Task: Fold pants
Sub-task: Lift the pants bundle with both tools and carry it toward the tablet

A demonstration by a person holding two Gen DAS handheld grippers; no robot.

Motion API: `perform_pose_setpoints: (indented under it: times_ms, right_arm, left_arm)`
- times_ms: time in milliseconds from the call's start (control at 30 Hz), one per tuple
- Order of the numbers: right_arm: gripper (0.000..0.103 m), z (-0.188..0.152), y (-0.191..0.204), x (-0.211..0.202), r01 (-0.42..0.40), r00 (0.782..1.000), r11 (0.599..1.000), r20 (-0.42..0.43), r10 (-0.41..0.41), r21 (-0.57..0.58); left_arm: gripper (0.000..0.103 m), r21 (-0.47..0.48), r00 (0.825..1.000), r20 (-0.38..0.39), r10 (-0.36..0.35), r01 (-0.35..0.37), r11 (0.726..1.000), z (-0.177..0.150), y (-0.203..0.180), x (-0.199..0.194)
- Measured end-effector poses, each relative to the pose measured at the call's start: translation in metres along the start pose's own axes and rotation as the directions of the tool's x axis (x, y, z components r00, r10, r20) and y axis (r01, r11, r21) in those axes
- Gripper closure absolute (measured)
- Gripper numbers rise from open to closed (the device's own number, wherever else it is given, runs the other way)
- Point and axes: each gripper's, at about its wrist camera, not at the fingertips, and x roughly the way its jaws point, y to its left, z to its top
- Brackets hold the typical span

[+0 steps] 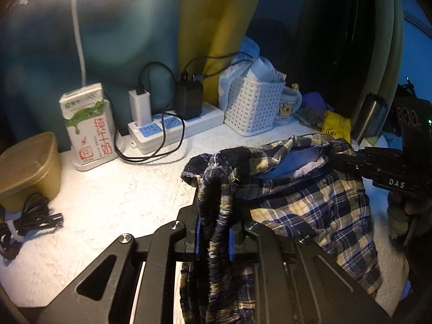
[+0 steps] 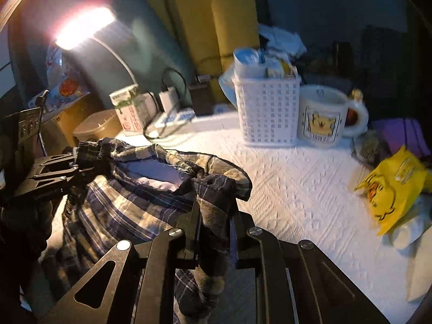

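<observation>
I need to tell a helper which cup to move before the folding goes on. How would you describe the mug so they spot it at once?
Look along the back of the white textured table, where a white perforated basket stands. The mug sits right beside it, on the side nearer the yellow snack bag. It is the only cup there, cream-white with a yellow cartoon figure printed on it.

Dim room; a glaring lamp [image 2: 83, 27] top left, fisheye-bent dark edges, right view blurred.
</observation>
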Motion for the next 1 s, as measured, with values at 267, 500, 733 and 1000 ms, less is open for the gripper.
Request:
perform_pose_setpoints:
  times_ms: [267,500,733,1000]
  right_arm:
    - [0.087,0.008,0.027,-0.049,0.011,0.996,0.998,0.093,-0.005,-0.069]
    - [0.087,0.012,0.048,-0.091,0.028,0.985,0.992,0.174,-0.007,-0.121]
    - [0.087,0.016,0.079,-0.137,0.048,0.965,0.983,0.261,0.0,-0.176]
    - [0.087,0.018,0.117,-0.179,0.06,0.938,0.97,0.346,0.025,-0.235]
  left_arm:
    - [0.092,0.018,0.996,0.077,0.037,-0.038,0.999,0.004,-0.01,-0.044]
    - [0.093,0.051,0.984,0.169,0.056,-0.066,0.997,0.003,-0.025,-0.098]
    - [0.093,0.051,0.965,0.251,0.079,-0.095,0.994,-0.002,-0.035,-0.148]
    - [0.093,0.048,0.933,0.339,0.12,-0.144,0.988,-0.013,-0.04,-0.207]
